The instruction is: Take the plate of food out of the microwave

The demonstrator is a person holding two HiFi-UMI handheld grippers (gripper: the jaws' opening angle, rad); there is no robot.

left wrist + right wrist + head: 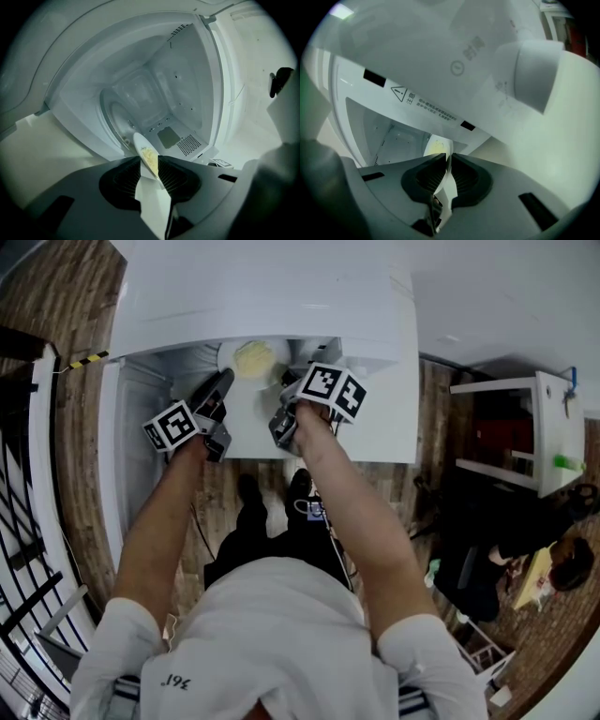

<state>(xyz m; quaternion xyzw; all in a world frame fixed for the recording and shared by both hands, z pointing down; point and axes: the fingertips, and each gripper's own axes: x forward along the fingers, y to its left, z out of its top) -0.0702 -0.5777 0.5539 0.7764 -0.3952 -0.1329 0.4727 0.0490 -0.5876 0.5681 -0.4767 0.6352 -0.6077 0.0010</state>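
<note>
Clamping the plate [226, 354] by its rim, the left gripper [149, 161] and right gripper [448, 158] hide part of its food [253, 358].

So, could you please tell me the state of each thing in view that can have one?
microwave: open.
plate: at the cavity mouth, rim gripped on both sides.
yellow food: heaped on the plate.
left hand-held gripper: shut on the plate's rim.
right hand-held gripper: shut on the plate's rim.
</note>
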